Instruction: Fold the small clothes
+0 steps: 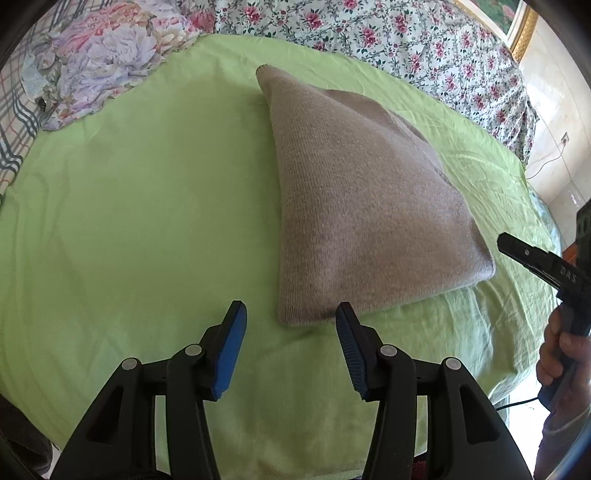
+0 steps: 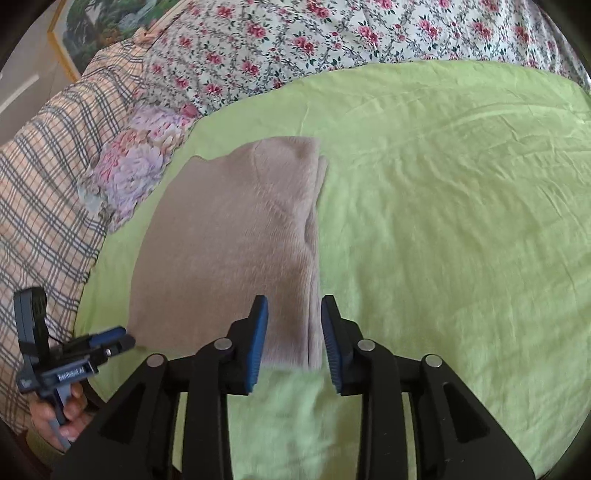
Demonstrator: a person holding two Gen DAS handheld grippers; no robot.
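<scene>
A framed picture [image 2: 96, 33] is being cut off by the frame's upper edge; the near hem of the beige sweater [image 2: 236, 236] is looking blurred, perhaps from motion

The folded knit garment [image 1: 362, 206] was a plain greyish beige. It lay on a light green sheet [image 1: 147, 206]. Behind that, a bedspread [image 1: 406, 40] was white with pink-red roses and dark green leaves. A crumpled cloth [image 1: 99, 62] bore large lilac and pink flowers, and a plaid cover [image 2: 40, 206] was cream checked with grey and orange lines. Each hand-held gripper was black with blue pads [image 1: 231, 350].
</scene>
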